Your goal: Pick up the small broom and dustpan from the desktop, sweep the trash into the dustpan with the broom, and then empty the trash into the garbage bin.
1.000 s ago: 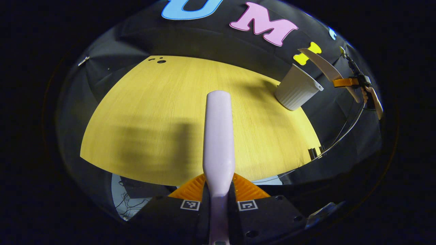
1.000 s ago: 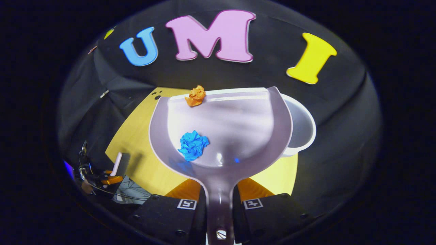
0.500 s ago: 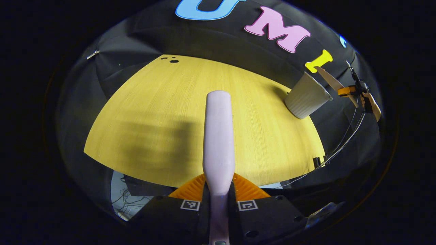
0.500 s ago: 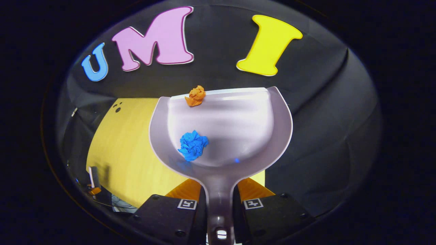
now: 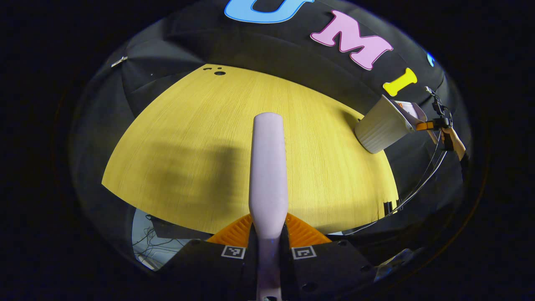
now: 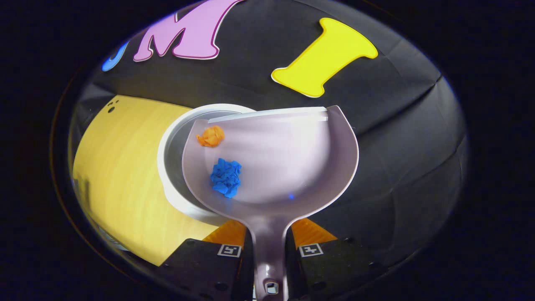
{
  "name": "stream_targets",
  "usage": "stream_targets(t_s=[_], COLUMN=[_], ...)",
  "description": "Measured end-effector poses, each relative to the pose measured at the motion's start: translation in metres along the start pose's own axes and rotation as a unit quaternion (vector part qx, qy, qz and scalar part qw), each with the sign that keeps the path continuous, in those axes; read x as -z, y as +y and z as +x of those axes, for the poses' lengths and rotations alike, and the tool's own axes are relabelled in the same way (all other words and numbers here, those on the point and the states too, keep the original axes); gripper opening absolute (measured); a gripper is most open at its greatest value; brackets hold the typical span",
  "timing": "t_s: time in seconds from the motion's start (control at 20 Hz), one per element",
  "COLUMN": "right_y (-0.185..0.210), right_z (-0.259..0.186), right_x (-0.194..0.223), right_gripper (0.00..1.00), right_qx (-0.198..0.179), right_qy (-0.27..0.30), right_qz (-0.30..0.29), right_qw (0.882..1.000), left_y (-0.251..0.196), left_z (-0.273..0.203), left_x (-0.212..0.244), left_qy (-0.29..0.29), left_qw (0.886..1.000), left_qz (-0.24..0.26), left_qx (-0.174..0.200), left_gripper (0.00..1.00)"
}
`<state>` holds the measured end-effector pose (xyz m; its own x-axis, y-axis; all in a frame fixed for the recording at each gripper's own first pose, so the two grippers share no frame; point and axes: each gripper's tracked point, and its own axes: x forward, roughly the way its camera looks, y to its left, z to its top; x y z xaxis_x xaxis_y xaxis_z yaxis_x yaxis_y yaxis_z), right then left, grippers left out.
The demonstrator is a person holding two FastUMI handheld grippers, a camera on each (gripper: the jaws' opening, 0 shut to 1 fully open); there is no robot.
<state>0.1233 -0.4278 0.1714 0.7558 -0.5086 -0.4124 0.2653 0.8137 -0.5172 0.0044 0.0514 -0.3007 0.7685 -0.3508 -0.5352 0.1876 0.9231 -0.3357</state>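
Left gripper view: yellow wood-grain desktop (image 5: 188,142), small dark holes (image 5: 219,73) at its far edge, black cloth wall behind, tangle of cables (image 5: 150,244) below the near edge. Left gripper (image 5: 268,234) clamped on broom (image 5: 268,167), pale lilac rounded handle running forward between both fingers, held above the desktop. Garbage bin (image 5: 382,125), whitish and ribbed, standing at the far right corner of the desktop; dustpan (image 5: 411,113) tilted over its rim, carried by right gripper (image 5: 434,124) in a hand (image 5: 453,142), thin cables hanging below. Right gripper view: same gripper (image 6: 270,240) closed on the dustpan (image 6: 292,163) by its handle, both fingers pressing the stem. Pan pale lilac, glossy, rounded walls, straight front lip. Orange paper ball (image 6: 210,136) near the far left wall of the pan, blue paper ball (image 6: 225,177) closer to the handle, apart. Bin's white rim (image 6: 175,138) directly beneath the pan's left side; desktop (image 6: 113,167) at left.
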Motion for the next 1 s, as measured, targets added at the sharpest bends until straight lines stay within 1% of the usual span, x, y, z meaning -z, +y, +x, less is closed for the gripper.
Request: stream_targets(t_s=[0.05,0.1,0.15,0.2,0.25,0.3,0.45,0.6,0.7,0.85,0.9,0.95,1.0], right_y=[-0.002,-0.005,-0.008,-0.011,-0.014,-0.016,-0.024,-0.03,-0.034,-0.039,-0.042,-0.046,-0.05], right_z=[0.001,0.004,0.009,0.015,0.02,0.019,0.025,0.037,0.042,0.046,0.047,0.048,0.044], right_x=[0.001,-0.001,-0.003,-0.006,-0.009,-0.009,-0.011,-0.015,-0.017,-0.021,-0.023,-0.027,-0.03], right_gripper=[0.39,0.35,0.35,0.3,0.33,0.35,0.35,0.35,0.35,0.35,0.39,0.35,0.35], right_qx=[0.013,0.026,0.039,0.054,0.068,0.081,0.121,0.148,0.155,0.15,0.146,0.143,0.141], right_qy=[-0.002,-0.004,-0.006,-0.015,-0.026,-0.031,-0.03,-0.025,-0.022,-0.006,-0.001,0.003,0.007], right_qz=[-0.017,-0.034,-0.055,-0.08,-0.102,-0.121,-0.174,-0.226,-0.262,-0.317,-0.339,-0.358,-0.372], right_qw=[1.0,0.999,0.998,0.995,0.992,0.989,0.977,0.962,0.952,0.936,0.93,0.923,0.917], left_y=[0.0,0.001,0.001,0.002,0.003,0.004,0.006,0.009,0.009,0.012,0.014,0.013,0.013], left_z=[0.001,0.002,0.003,0.004,0.006,0.007,0.01,0.013,0.014,0.02,0.021,0.022,0.023], left_x=[-0.002,-0.005,-0.007,-0.009,-0.011,-0.012,-0.016,-0.022,-0.026,-0.03,-0.032,-0.035,-0.039], left_qy=[0.002,0.003,0.003,0.005,0.006,0.008,0.011,0.015,0.016,0.022,0.024,0.023,0.021], left_qw=[1.0,1.0,1.0,1.0,1.0,1.0,1.0,1.0,1.0,0.999,0.998,0.998,0.998], left_qz=[0.003,0.005,0.007,0.008,0.009,0.01,0.009,0.017,0.023,0.043,0.05,0.056,0.058], left_qx=[-0.001,-0.001,-0.001,-0.001,-0.002,-0.002,-0.001,-0.004,-0.004,-0.008,-0.011,-0.012,-0.012], left_gripper=[0.26,0.24,0.26,0.26,0.26,0.26,0.26,0.26,0.26,0.26,0.26,0.24,0.24])
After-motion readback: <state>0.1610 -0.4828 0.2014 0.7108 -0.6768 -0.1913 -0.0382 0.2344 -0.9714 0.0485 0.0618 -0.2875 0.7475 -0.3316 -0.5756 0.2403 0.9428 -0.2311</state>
